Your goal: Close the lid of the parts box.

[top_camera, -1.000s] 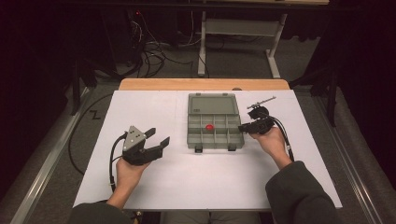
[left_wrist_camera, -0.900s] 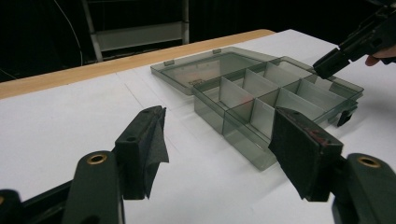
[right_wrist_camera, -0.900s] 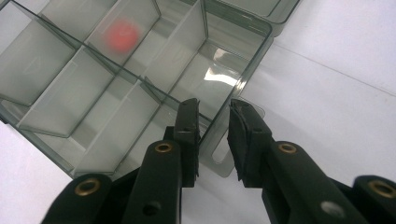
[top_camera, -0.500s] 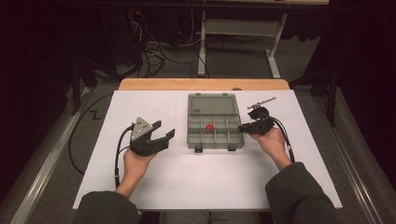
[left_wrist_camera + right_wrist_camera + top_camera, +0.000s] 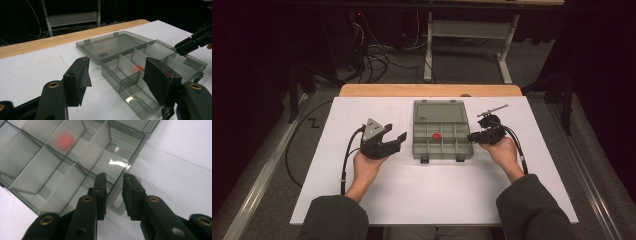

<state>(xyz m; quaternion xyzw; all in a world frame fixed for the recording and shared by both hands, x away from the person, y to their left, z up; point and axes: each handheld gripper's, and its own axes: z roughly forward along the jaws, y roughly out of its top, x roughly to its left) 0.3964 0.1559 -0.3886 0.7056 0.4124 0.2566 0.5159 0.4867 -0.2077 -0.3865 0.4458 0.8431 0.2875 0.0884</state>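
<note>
The only lettering is a small dark embossed mark on the organizer box's open lid (image 5: 103,55), beyond the left gripper's fingertips (image 5: 82,65), too blurred to read.

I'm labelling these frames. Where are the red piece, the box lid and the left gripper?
red piece (image 5: 436,135), high view, its top.
box lid (image 5: 113,45), left gripper view, clear middle panel.
left gripper (image 5: 398,134), high view, between its open jaws.

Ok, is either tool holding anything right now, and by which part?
The right tool straddles the side wall of the open compartment box, with a gap visible at one jaw, so no firm hold is shown. The left tool is open and holds nothing.
</note>
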